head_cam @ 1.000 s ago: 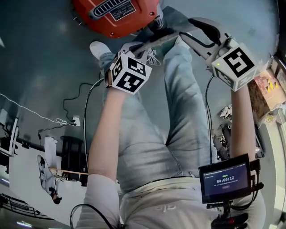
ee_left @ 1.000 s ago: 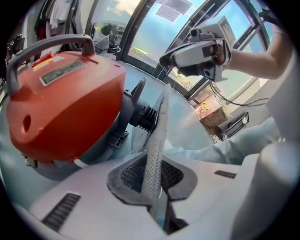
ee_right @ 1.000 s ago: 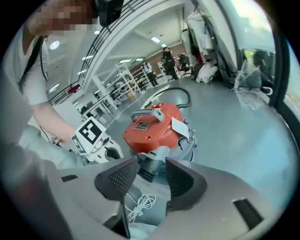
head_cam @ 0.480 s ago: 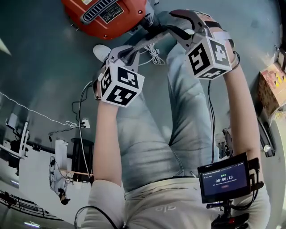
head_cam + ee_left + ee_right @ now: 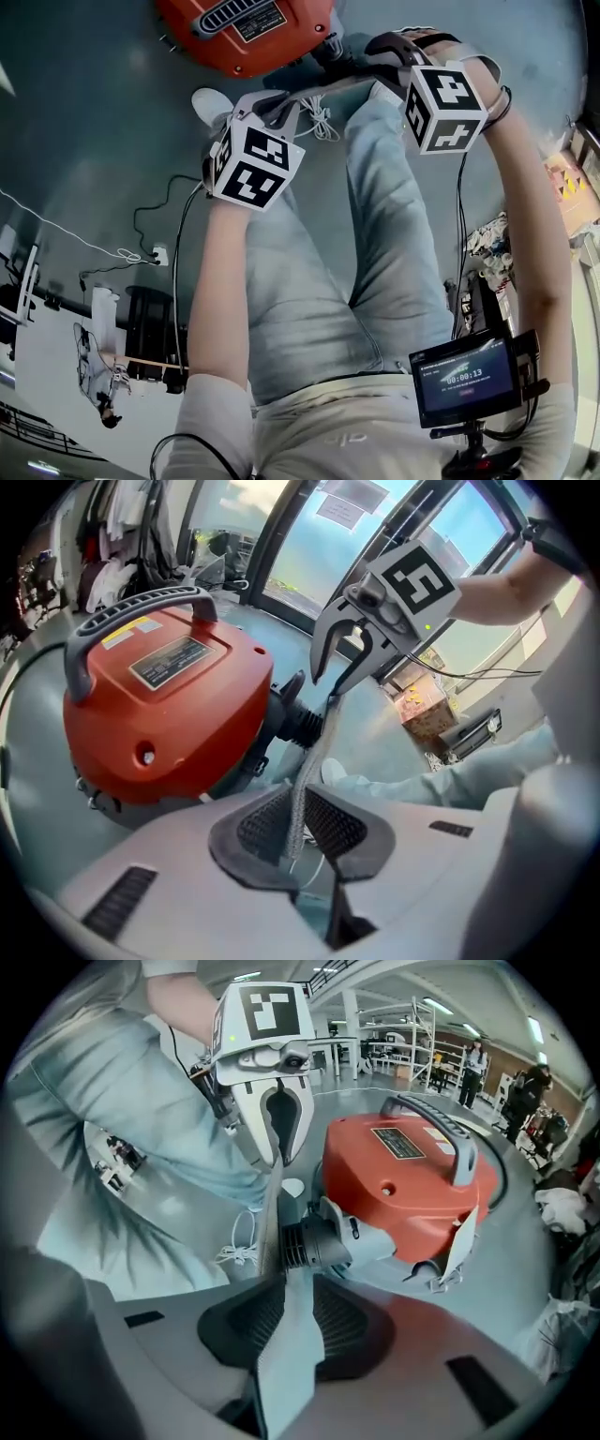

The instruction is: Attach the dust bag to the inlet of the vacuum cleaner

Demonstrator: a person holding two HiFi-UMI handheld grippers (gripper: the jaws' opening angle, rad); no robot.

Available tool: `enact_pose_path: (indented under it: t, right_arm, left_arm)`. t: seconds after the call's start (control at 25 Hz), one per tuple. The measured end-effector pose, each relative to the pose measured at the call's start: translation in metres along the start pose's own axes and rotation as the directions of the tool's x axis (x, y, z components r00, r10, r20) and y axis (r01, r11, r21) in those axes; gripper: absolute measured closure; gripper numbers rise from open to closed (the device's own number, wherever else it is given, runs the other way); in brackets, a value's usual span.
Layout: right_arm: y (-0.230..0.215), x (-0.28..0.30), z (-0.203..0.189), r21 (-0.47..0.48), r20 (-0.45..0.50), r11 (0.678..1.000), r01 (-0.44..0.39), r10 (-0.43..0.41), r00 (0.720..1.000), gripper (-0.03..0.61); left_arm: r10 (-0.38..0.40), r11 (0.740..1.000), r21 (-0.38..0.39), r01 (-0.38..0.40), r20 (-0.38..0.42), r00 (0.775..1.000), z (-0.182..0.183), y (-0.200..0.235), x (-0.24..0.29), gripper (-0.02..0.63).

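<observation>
Standing over the work in pale denim trousers [image 5: 309, 281], a person stretches a flat grey fabric dust bag [image 5: 286, 1372] between two tools. The left hand-held gripper [image 5: 300, 803] is clenched on one thin edge of the bag. The right hand-held gripper [image 5: 286, 1288], whose jaws have just been closing, pinches the opposite edge, the cloth caught between its ribbed pads. A white drawstring [image 5: 323, 117] dangles from the bag, which hangs clear of the floor, taut between the two grips and just beside the black ribbed inlet [image 5: 314, 1241]; whether cloth and inlet touch cannot be told. Beyond sits the red, round-bodied plastic vacuum cleaner [image 5: 403, 1185] with its grey carry handle [image 5: 441, 1138], resting on the grey floor [image 5: 112, 122]. The step in hand appears to be lining the bag's mouth up with the inlet; with both edges secured, the next move likely calls for spreading the opening and easing it squarely over the ribbed collar without letting the fabric slip
</observation>
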State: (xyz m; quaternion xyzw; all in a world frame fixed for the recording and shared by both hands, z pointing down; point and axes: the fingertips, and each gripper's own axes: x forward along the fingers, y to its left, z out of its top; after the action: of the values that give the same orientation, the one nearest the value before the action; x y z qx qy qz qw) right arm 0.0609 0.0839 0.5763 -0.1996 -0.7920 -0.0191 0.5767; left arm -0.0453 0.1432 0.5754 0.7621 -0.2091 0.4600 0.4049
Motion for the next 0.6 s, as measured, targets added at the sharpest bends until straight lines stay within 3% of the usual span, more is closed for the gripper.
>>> enact_pose_path:
  t: [0.16, 0.24, 0.32, 0.4, 0.6]
  right_arm:
    - [0.010, 0.005, -0.002, -0.029, -0.018, 0.998, -0.059, 0.059, 0.998, 0.502]
    - [0.017, 0.010, -0.003, -0.061, -0.035, 0.995, -0.084, 0.082, 0.996, 0.560]
    - [0.020, 0.014, -0.004, -0.073, -0.043, 0.992, -0.103, 0.100, 0.994, 0.560]
    - [0.021, 0.017, -0.004, -0.095, -0.056, 0.990, -0.109, 0.104, 0.993, 0.560]
    - [0.019, 0.017, -0.002, -0.079, -0.050, 0.993, -0.091, 0.087, 0.995, 0.563]
  left_arm:
    - [-0.002, 1.000, 0.017, 0.001, 0.008, 1.000, 0.003, -0.005, 0.002, 0.578]
    - [-0.003, 0.998, 0.060, 0.003, 0.004, 1.000, 0.002, -0.009, 0.003, 0.578]
    - [-0.010, 0.994, 0.110, 0.011, -0.007, 1.000, -0.005, -0.014, -0.003, 0.560]
    - [-0.013, 0.994, 0.109, 0.013, -0.002, 1.000, -0.013, -0.015, -0.022, 0.548]
    - [0.013, 1.000, -0.001, -0.013, 0.203, 0.979, 0.027, 0.006, -0.073, 0.549]
